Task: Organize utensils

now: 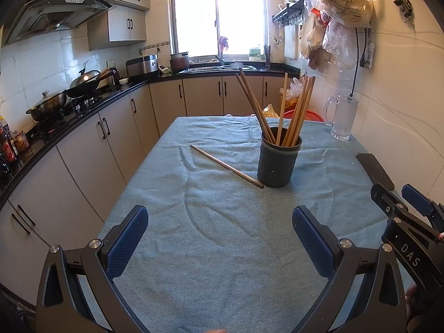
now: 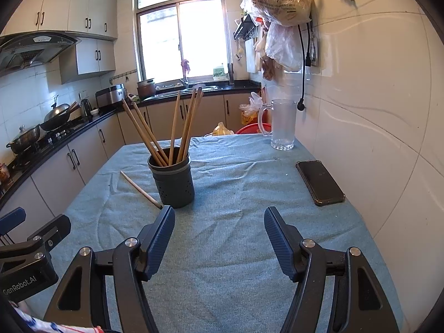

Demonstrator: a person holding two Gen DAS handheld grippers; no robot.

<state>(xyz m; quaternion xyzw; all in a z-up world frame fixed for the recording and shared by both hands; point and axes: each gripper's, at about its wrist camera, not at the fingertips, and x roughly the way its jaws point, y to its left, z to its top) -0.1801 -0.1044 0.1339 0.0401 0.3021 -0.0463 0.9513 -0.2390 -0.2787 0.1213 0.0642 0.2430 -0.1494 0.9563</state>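
Lying flat on the cloth (image 1: pixel 211 249) just left of the holder (image 1: pixel 278 161), touching its base: one loose chopstick (image 1: pixel 226 165), light, stiff, thin, best pinched mid-length; left gripper (image 1: pixel 220 242) and right gripper (image 2: pixel 219 245) both open, empty.

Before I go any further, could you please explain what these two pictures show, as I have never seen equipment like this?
No robot here: a person carries two clamps, each with a fisheye camera looking along its two blue fingers. One picture is from the left hand-held gripper, the other from the right hand-held gripper; each also catches the other at its edge. Both are open and hold nothing. They hover over a table with a blue cloth. On it stand a dark holder full of chopsticks and a glass mug; one loose chopstick lies beside the holder, and a phone lies near the wall.
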